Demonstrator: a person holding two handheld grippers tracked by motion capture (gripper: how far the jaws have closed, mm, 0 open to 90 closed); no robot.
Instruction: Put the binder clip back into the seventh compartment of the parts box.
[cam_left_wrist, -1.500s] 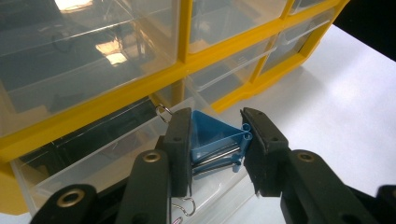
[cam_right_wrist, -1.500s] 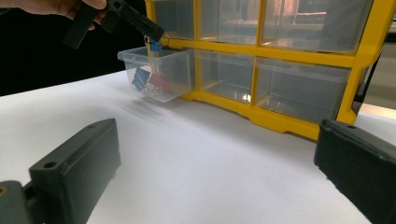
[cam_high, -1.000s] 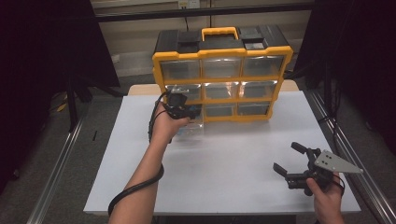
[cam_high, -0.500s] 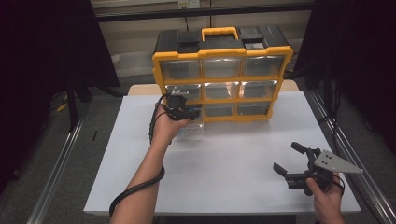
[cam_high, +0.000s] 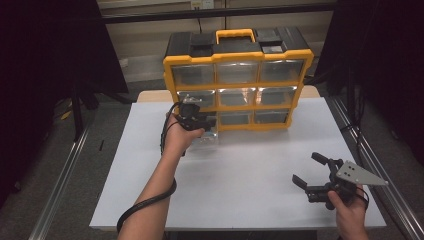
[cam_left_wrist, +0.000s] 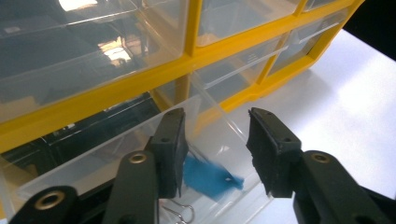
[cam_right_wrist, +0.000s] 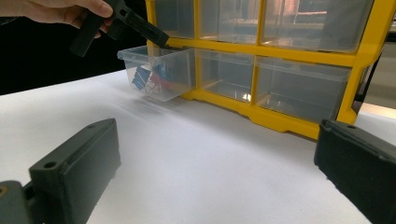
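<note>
At the cabinet's bottom-left bay: drawer out, left tool releasing.

Left tool jaws have just been opening and stand spread above the pulled-out clear drawer, gripping nothing; judged, the drop into it is done. Right tool rests spread, empty, well apart on the counter. Count: one cabinet, nine drawers, one open; two tools; blue clips, number unclear.
</note>
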